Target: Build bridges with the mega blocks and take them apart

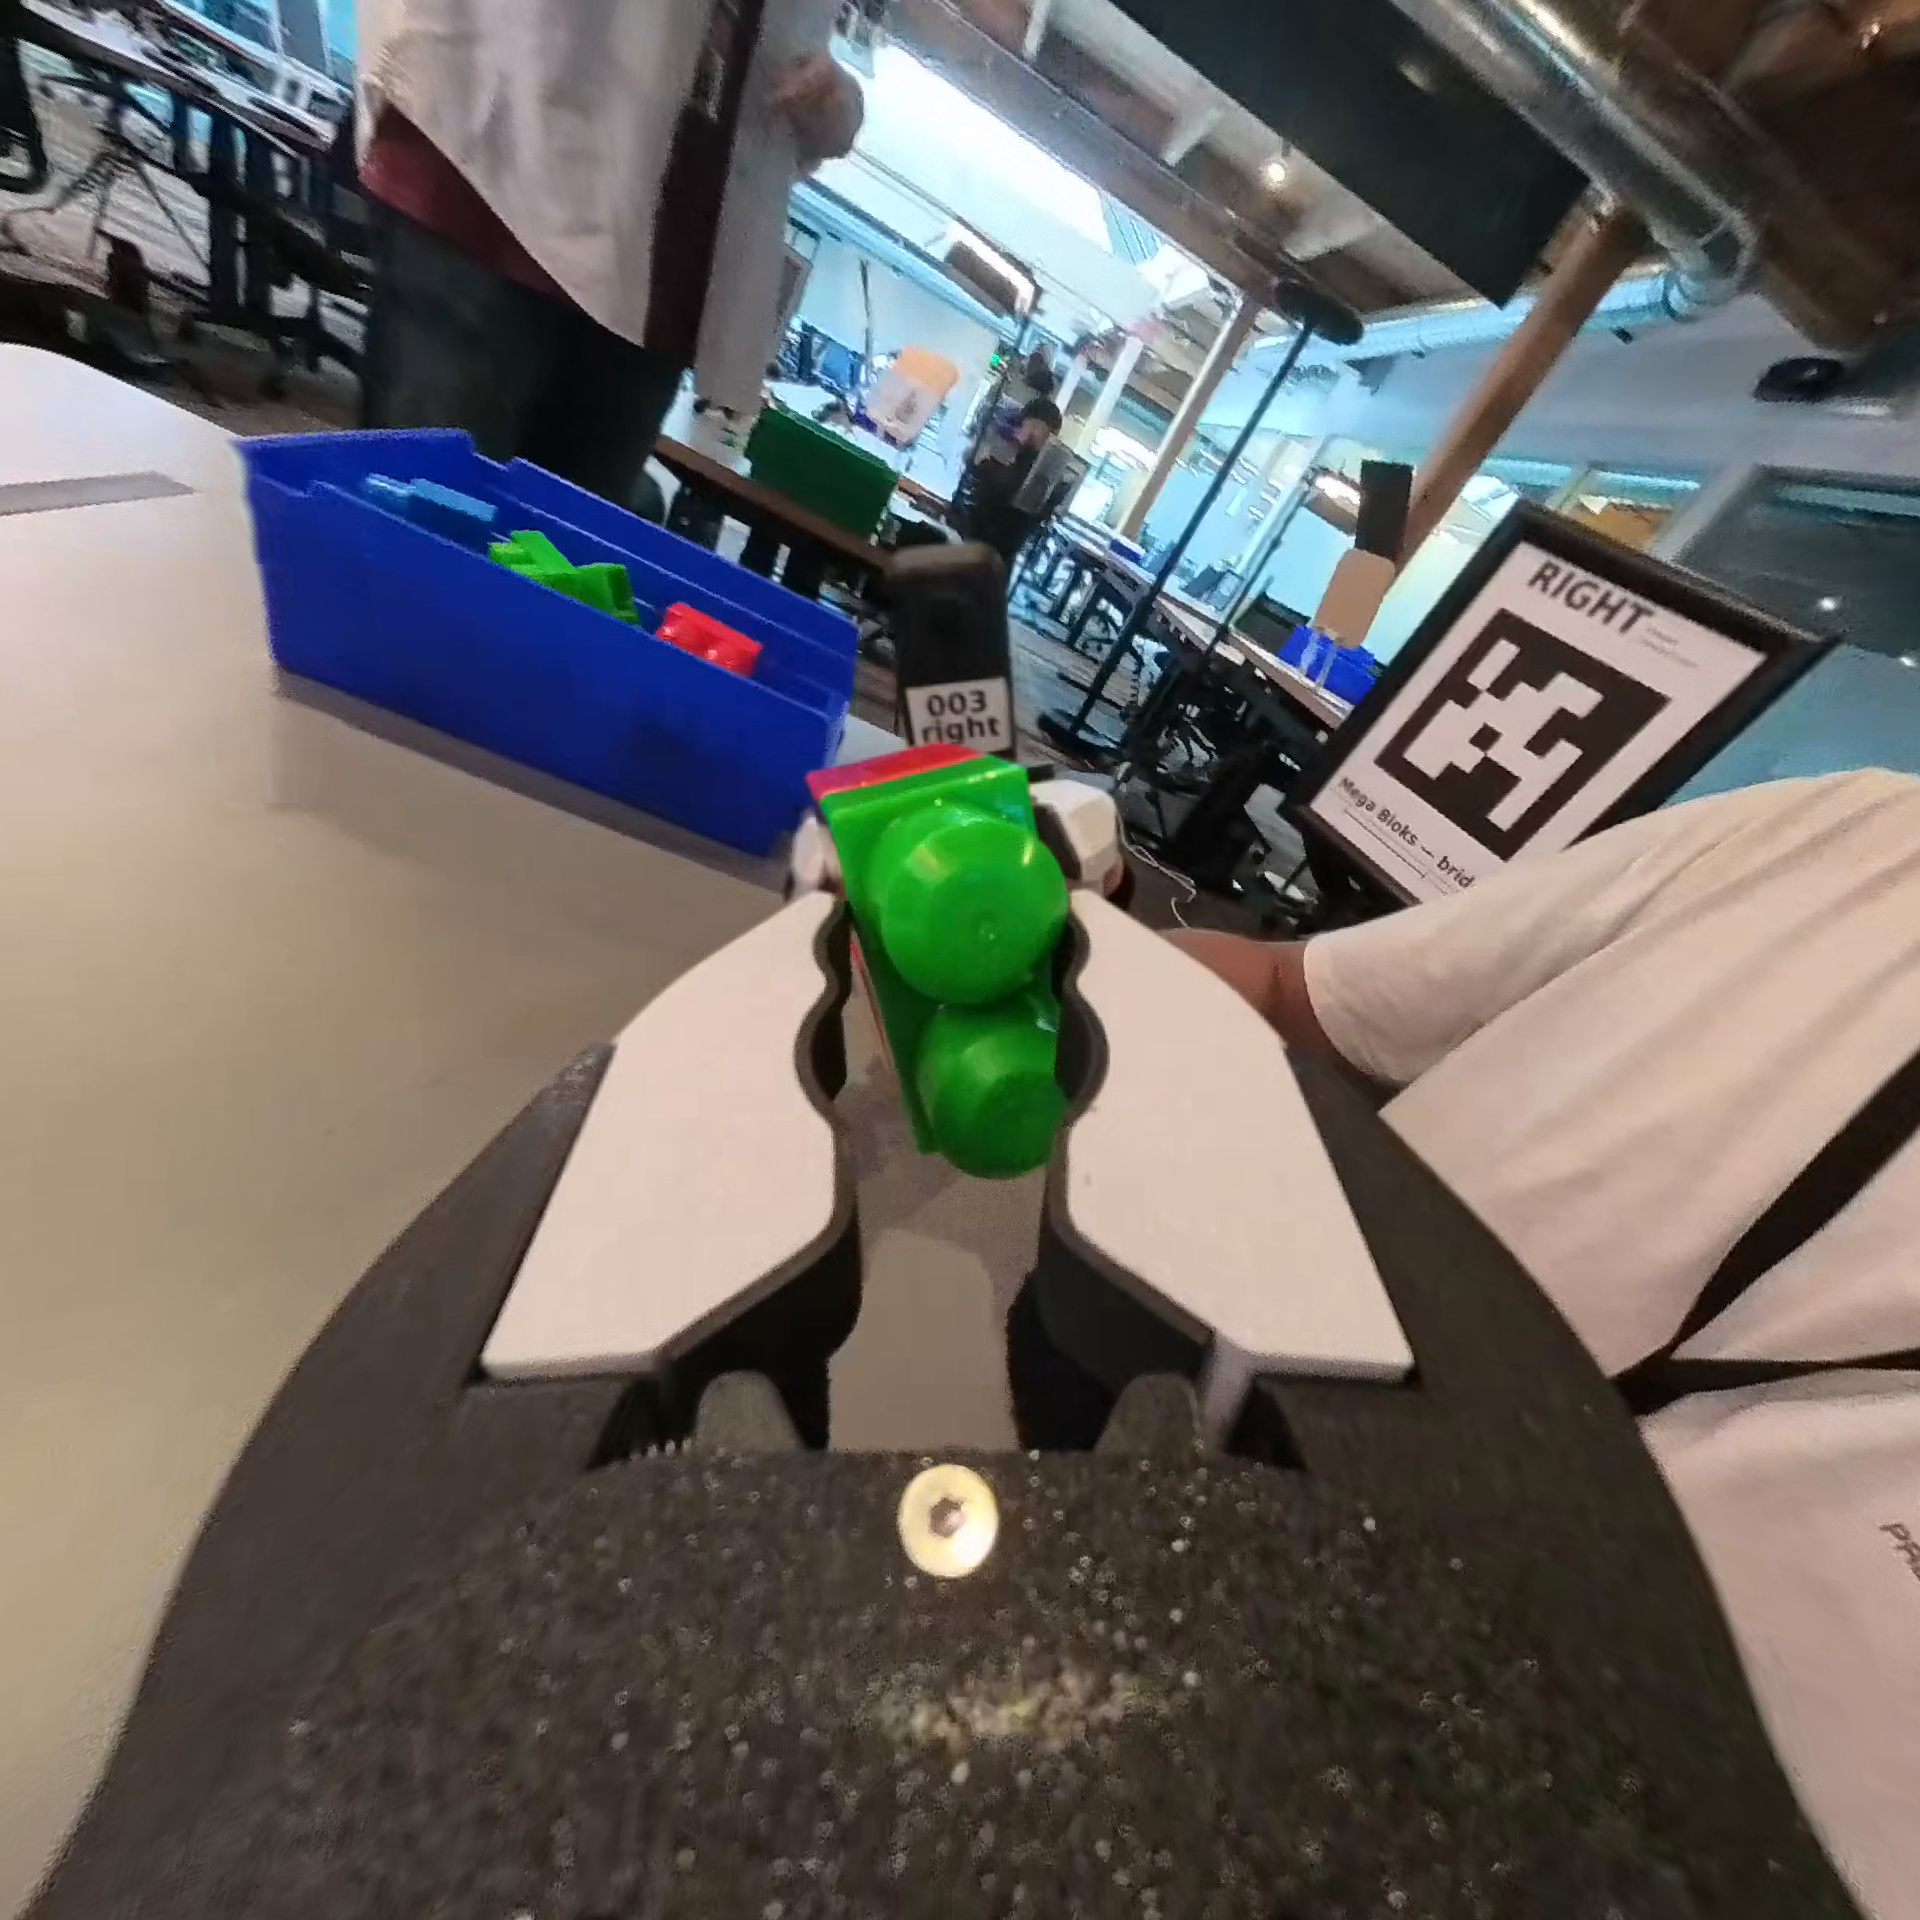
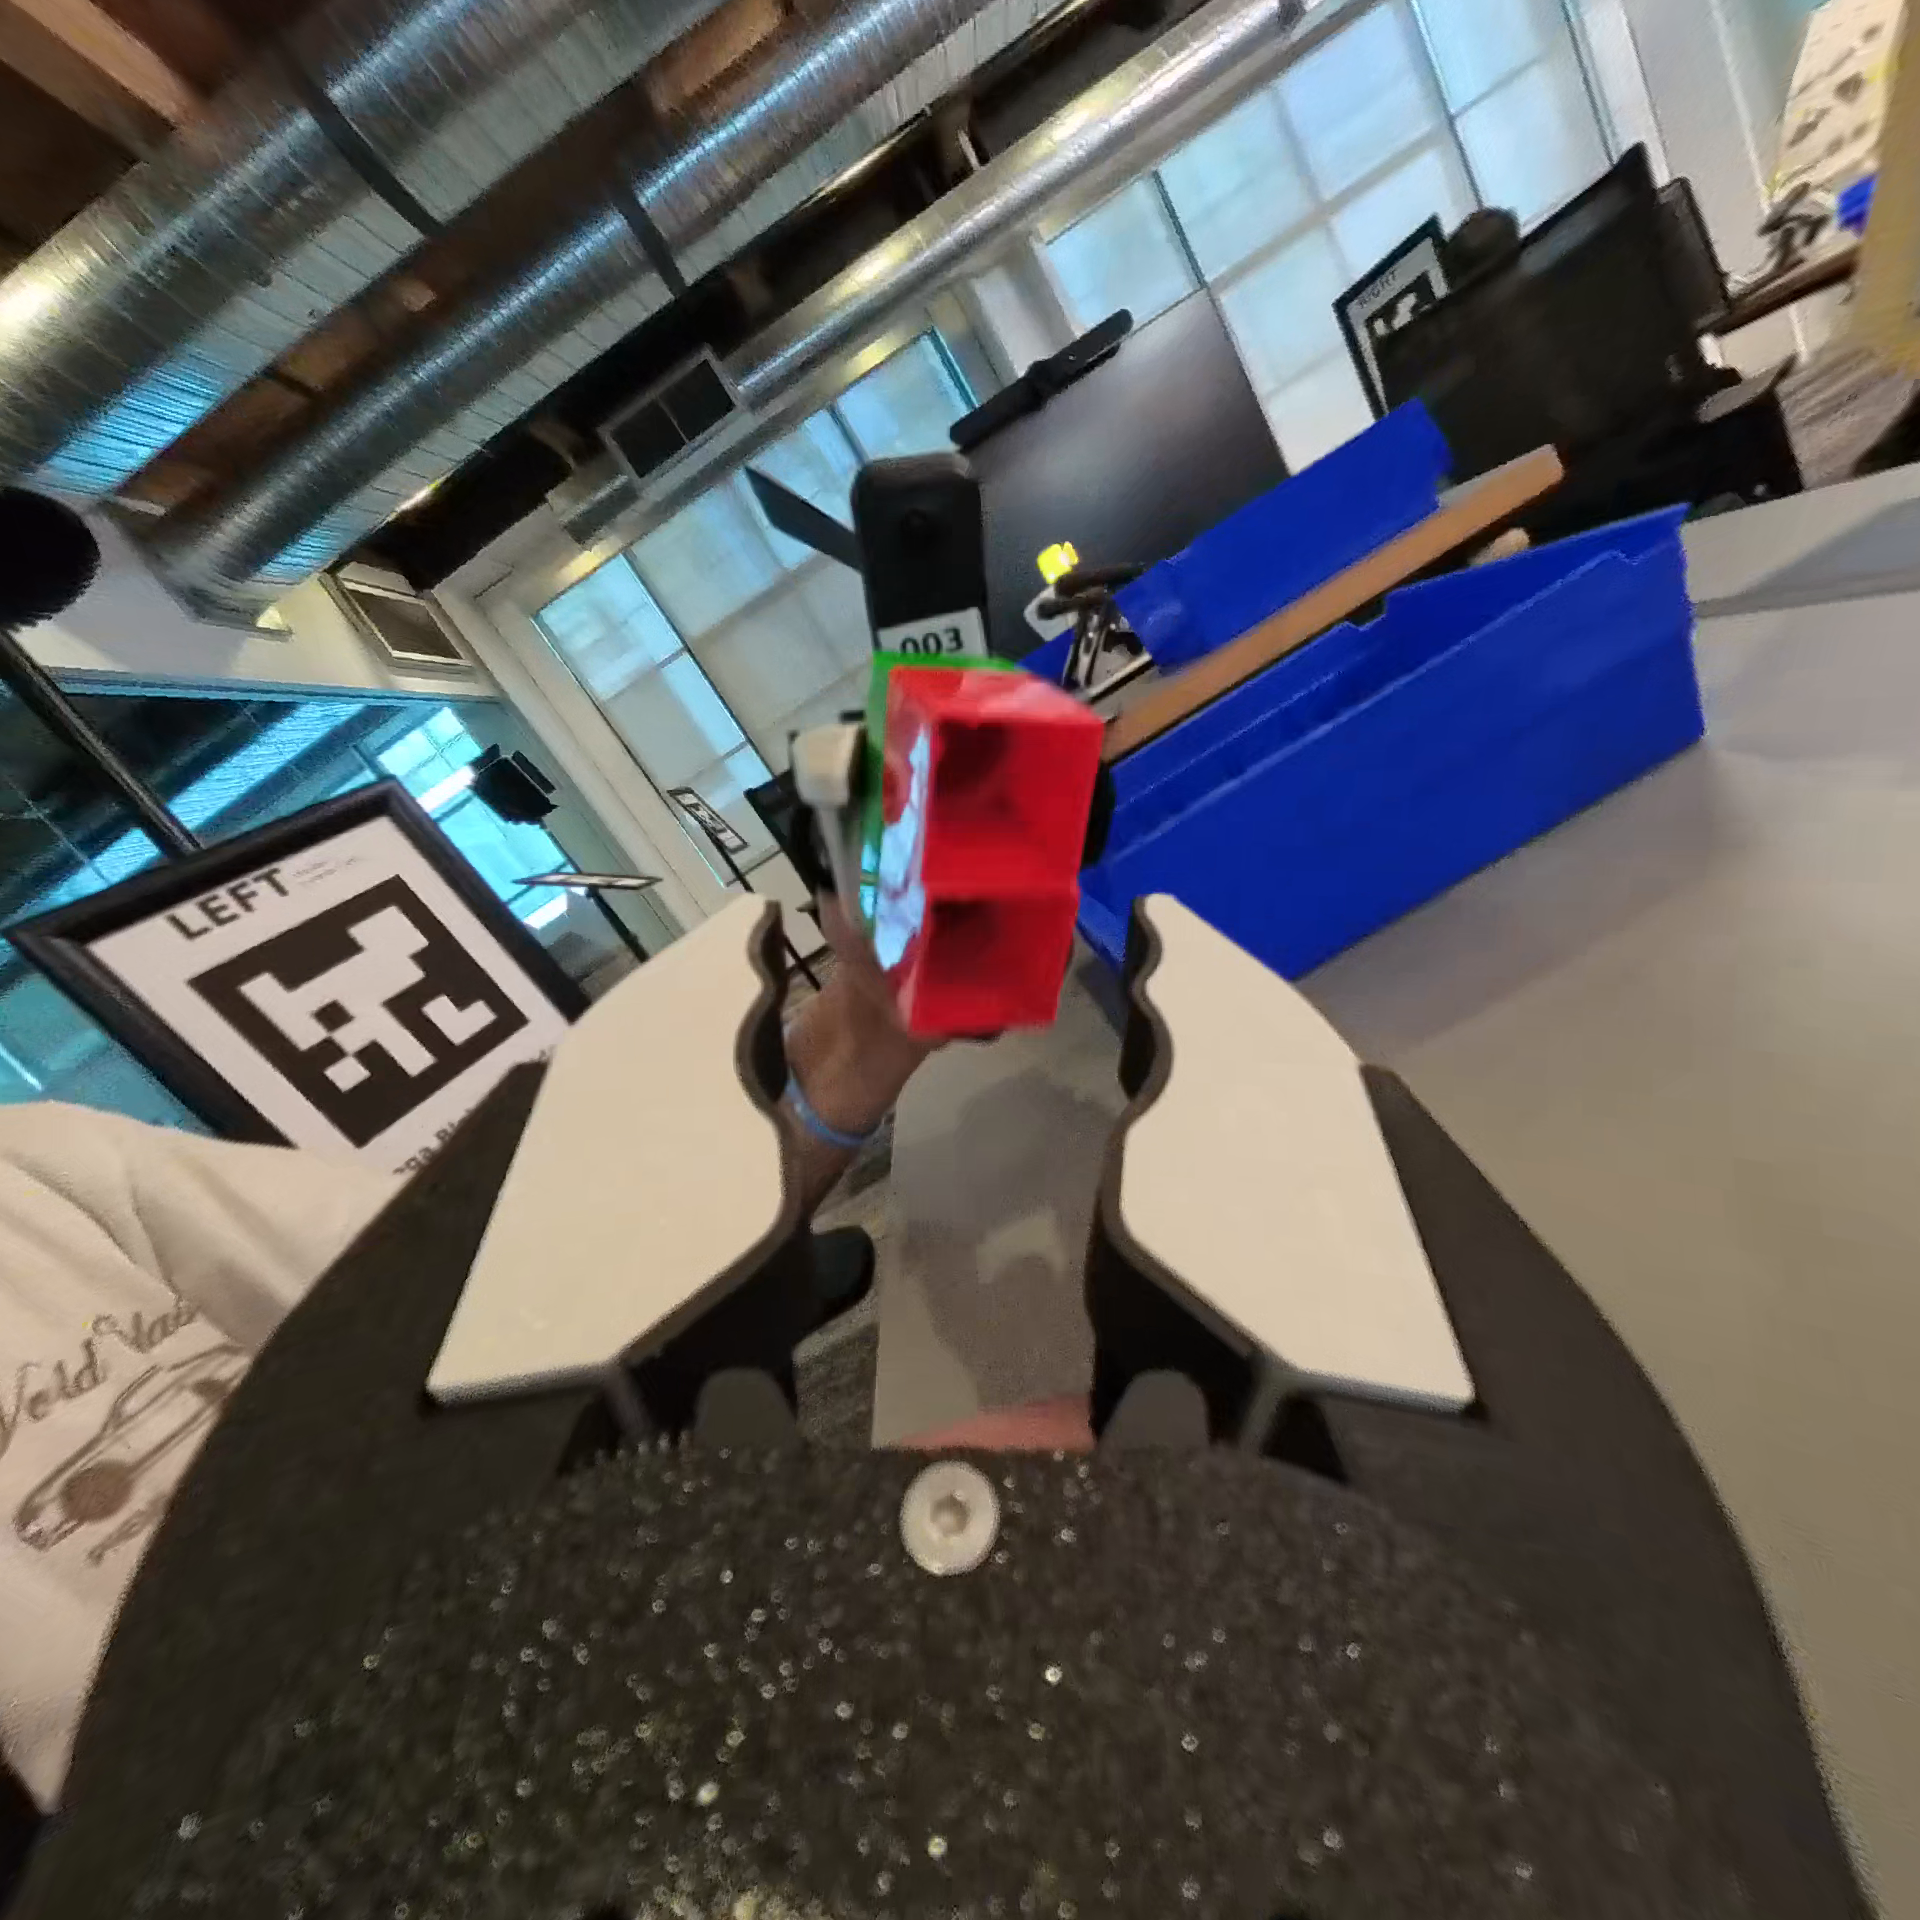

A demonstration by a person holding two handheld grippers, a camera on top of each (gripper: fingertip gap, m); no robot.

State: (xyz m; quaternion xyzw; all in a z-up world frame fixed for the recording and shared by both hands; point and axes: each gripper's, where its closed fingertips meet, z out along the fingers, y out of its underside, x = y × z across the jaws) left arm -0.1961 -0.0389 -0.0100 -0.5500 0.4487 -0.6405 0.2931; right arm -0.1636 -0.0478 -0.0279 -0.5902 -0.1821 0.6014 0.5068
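While both grippers meet above the grey table, a green-and-red block pair hangs between them.

Largest is the table, then the blue bin resting on it with loose blocks inside. The left gripper is clamped on the green block, studs facing its camera, with the red block stuck to its far side. The right gripper has its fingers spread apart, the red block's hollow underside just ahead of their tips.
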